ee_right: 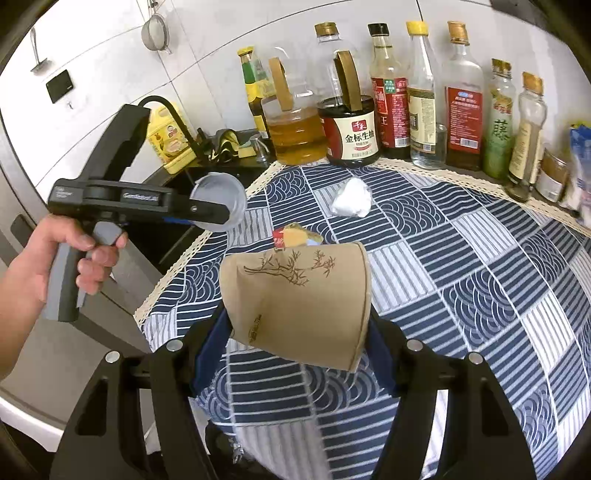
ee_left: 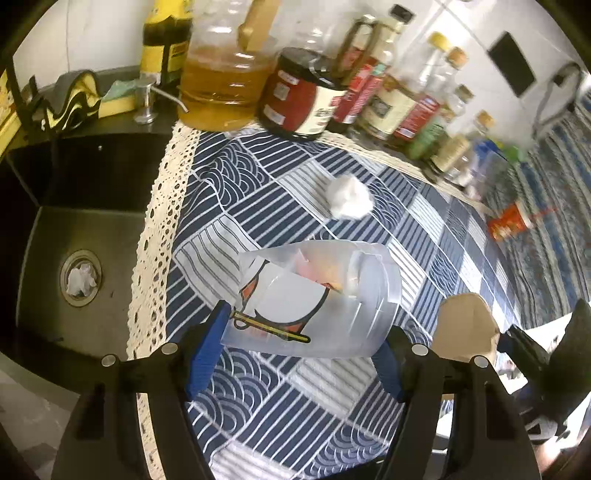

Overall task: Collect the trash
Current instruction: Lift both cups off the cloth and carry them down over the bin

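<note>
The left hand-held gripper [ee_left: 301, 339] clasped a clear plastic cup [ee_left: 314, 302] of scraps, the right hand-held gripper [ee_right: 299, 343] a crushed paper cup [ee_right: 299, 299], seemingly bound into it next, the tissue wad [ee_right: 351, 201] remaining on the tabletop [ee_right: 461, 277].

A kitchen counter [ee_right: 480, 258] draped in a navy-and-white patchwork cloth [ee_right: 461, 295] with a cream lace trim [ee_left: 159, 206], backed by a white tiled wall [ee_right: 207, 40]. A row of oil and sauce bottles [ee_right: 391, 92] lines the wall. To the left sits a dark steel sink [ee_left: 74, 236] with a round drain strainer [ee_left: 80, 277], a black faucet [ee_right: 173, 110], a soap pump [ee_left: 146, 99] and a yellow sponge [ee_left: 116, 101] behind it. A wire strainer [ee_right: 155, 31] hangs on the tiles near a black wall socket [ee_right: 58, 85]. A yellow oil jug [ee_right: 170, 142] stands by the sink. Bright, even light.
</note>
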`<state>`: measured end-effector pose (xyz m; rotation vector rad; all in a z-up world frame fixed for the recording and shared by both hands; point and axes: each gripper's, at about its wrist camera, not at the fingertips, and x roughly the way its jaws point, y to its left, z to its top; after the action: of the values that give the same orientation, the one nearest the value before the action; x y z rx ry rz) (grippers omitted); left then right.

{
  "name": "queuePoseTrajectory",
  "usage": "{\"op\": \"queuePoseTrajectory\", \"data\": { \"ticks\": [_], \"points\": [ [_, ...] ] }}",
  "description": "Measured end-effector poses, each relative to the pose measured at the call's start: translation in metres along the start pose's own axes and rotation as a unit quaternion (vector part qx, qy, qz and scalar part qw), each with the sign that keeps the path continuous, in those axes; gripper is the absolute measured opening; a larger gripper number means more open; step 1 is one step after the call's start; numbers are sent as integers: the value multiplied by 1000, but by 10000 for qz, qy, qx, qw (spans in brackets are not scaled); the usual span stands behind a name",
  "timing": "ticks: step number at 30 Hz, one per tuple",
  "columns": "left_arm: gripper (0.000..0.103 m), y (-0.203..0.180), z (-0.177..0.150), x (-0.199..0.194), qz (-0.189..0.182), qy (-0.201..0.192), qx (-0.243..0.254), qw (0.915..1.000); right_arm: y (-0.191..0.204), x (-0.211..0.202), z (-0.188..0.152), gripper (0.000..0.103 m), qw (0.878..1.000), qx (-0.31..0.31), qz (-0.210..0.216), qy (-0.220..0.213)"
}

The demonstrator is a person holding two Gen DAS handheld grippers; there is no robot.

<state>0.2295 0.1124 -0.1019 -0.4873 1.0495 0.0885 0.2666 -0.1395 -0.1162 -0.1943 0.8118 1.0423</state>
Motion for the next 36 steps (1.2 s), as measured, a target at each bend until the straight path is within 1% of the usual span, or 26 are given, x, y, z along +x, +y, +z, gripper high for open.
{"op": "queuePoseTrajectory", "data": {
  "ticks": [2,5,11,19,21,23,29,30,32,36],
  "points": [
    [68,-1,-9,-9,-97,-28,175,9998,8,-4,-6,67,9999,135,-98,0],
    [68,0,-21,-17,-99,-68,390,9992,20,-12,-18,67,9991,373,-190,7],
    [68,6,-54,-32,-347,-32,649,9973,50,-29,-44,67,9972,508,-544,-44],
    [68,5,-100,-54,-566,6,967,9937,89,-46,-81,67,9945,727,-743,-141],
    [68,7,-114,-59,-550,-1,941,9940,99,-48,-90,67,9942,813,-692,-145],
    [68,8,-126,-63,-625,27,899,9940,106,-49,-97,67,9941,836,-680,-143],
    [68,12,-160,-74,-657,78,848,9942,122,-45,-118,67,9938,932,-611,-15],
    [68,11,-164,-75,-663,91,854,9941,124,-44,-120,67,9939,921,-599,0],
    [68,12,-176,-73,-562,86,883,9945,130,-41,-127,67,9945,843,-612,59],
    [68,18,-197,-62,-626,248,702,9953,132,-36,-142,67,9944,890,-532,190]
  ]
}}
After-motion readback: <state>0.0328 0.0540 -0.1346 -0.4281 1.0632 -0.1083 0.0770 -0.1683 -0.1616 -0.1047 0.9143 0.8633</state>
